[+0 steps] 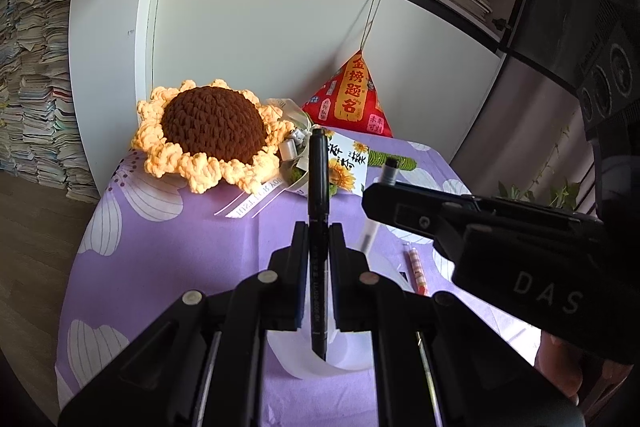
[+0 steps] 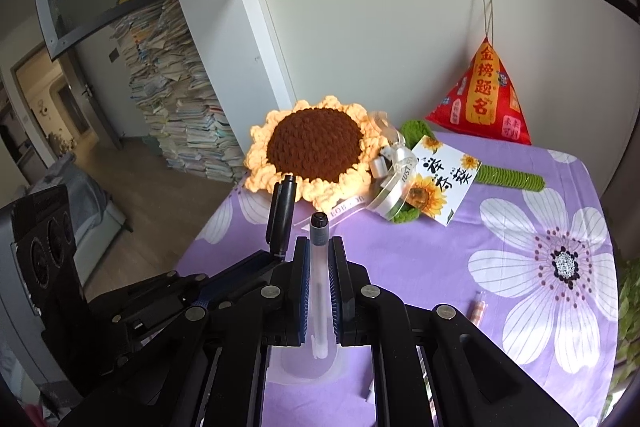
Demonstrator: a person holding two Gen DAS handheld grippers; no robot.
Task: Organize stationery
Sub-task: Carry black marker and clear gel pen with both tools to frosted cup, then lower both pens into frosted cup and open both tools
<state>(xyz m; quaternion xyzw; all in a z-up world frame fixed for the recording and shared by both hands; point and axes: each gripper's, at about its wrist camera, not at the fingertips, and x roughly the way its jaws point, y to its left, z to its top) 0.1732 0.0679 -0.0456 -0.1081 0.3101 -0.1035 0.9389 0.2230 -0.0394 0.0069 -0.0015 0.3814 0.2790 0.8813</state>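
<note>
Fingers first: both grippers are clamped down tight on pens. The left gripper (image 1: 318,239) pinches a black pen (image 1: 318,211) standing nearly upright in the centre of its view, tip hanging over a translucent cup (image 1: 320,363) at bottom centre. The right gripper (image 2: 319,255) squeezes a frosted clear pen (image 2: 319,267) with a dark cap end, also pointing up mid-frame, with that same cup (image 2: 308,363) showing below it.

Counting, big to small: one table under a purple cloth (image 2: 460,267) printed with white flowers, smooth fabric. One crocheted sunflower (image 1: 212,131), chunky yarn, brown dome and pale orange ruffled petals, centre left in the left view, with a green knitted stem (image 2: 512,179). One red pyramid-shaped pouch (image 2: 484,99) hanging on a string, upper right. One sunflower card (image 2: 440,183) leaning by the ribbon. Three pens total: two held, plus one little pink checked pen (image 1: 418,271) lying flat on the cloth, lower right of the left view.
</note>
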